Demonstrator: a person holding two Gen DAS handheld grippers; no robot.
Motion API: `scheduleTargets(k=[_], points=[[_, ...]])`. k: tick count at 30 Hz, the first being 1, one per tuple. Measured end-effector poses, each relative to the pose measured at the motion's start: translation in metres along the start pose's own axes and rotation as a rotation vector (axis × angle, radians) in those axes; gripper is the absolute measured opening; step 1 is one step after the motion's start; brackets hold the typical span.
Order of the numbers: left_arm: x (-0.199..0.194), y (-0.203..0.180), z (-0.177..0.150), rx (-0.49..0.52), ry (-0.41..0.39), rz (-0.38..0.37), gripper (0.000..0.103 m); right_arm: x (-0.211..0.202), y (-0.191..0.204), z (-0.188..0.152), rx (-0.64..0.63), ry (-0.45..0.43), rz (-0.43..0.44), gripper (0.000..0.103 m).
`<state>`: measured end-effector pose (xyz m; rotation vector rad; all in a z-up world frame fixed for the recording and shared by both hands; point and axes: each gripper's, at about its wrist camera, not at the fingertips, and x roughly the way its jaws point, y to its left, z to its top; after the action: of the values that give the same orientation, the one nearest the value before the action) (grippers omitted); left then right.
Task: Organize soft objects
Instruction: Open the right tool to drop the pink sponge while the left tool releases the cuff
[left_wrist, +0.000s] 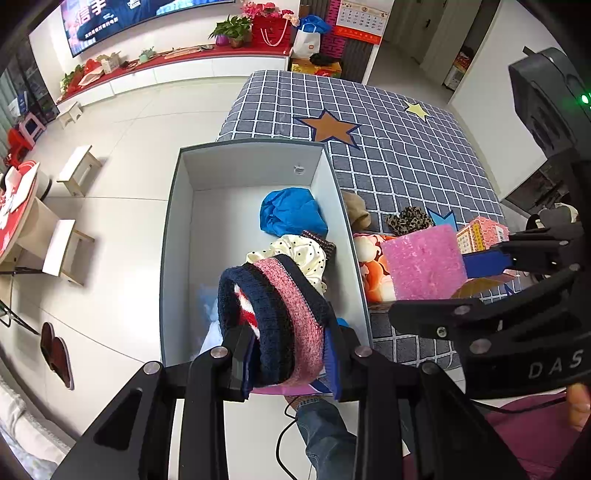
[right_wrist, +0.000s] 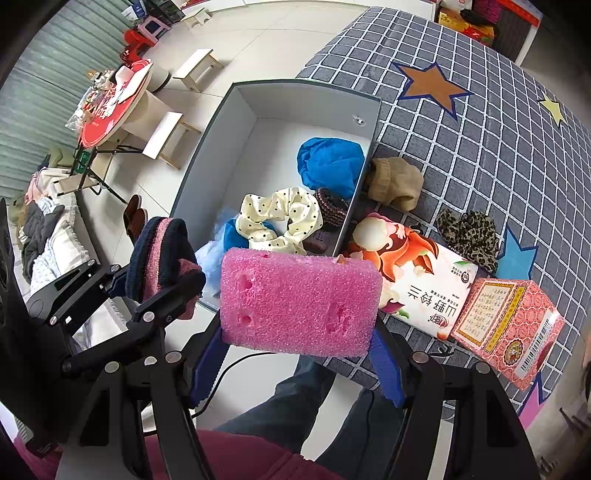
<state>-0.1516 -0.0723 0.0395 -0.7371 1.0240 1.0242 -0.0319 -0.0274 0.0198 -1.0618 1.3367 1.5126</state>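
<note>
My left gripper (left_wrist: 288, 354) is shut on a knitted navy, pink and red-white item (left_wrist: 273, 317), held over the near end of the grey box (left_wrist: 177, 206). My right gripper (right_wrist: 299, 343) is shut on a pink sponge block (right_wrist: 299, 299), held above the box's near right corner; the same pink sponge block (left_wrist: 424, 264) shows to the right in the left wrist view. Inside the grey box (right_wrist: 221, 122) lie a blue crumpled cloth (right_wrist: 328, 162), a cream polka-dot scrunchie (right_wrist: 280, 218), a dark striped knit piece (right_wrist: 332, 208) and pale blue material (right_wrist: 210, 258).
On the checked blanket (right_wrist: 480, 155) beside the box lie a tan knit item (right_wrist: 395, 181), a leopard-print scrunchie (right_wrist: 469, 232), a floral tissue pack (right_wrist: 417, 280) and a pink carton (right_wrist: 506, 325). White floor (left_wrist: 122, 155), stools (left_wrist: 77, 173) and a person's legs (right_wrist: 295, 402) are below.
</note>
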Motion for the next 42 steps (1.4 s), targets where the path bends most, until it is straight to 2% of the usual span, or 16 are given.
scheduleTargets(k=[42], points=[[0.012, 0.011, 0.0, -0.039, 0.042, 0.016, 0.033, 0.009, -0.006, 0.006, 0.026, 0.03, 0.004, 0.071]])
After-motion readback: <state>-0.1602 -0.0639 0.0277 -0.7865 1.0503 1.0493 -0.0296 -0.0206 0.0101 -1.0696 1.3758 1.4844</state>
